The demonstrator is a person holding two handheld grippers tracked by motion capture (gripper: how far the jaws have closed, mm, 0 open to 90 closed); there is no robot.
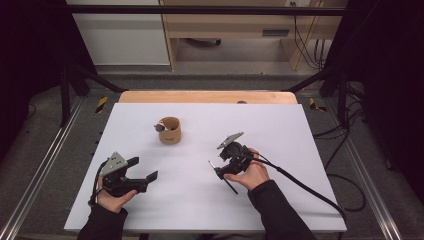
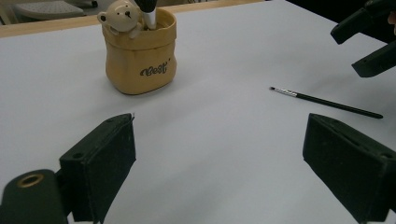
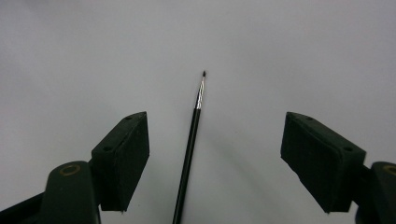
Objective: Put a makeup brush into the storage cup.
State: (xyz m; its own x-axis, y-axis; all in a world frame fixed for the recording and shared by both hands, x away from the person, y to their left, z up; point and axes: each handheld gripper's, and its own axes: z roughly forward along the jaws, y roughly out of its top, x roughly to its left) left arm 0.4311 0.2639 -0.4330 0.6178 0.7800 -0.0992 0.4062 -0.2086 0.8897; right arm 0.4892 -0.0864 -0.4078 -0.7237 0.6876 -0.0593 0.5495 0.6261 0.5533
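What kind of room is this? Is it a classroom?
More likely a lab or workshop set up for recording. A white table stands inside a black metal frame, cables trail over the floor, and a person holds a gripper in each hand near a thin paintbrush.

We're looking at a lab, a recording setup rather than anyone's home. A white board (image 1: 300, 200) lies as the work surface on a wooden table (image 1: 207, 96), and black metal bars (image 1: 200, 10) frame it overhead and at both sides. Rails (image 1: 35, 175) run along the grey floor (image 1: 65, 165) left and right (yellow-and-black tape (image 1: 101, 103) marks the frame's feet). Loose black cables (image 1: 345, 180) snake over the floor on the right, and more hang down by plain wooden furniture (image 1: 225, 30) at the back. The person's hands carry camera-fitted tools, wired up with cables: test equipment, plainly.
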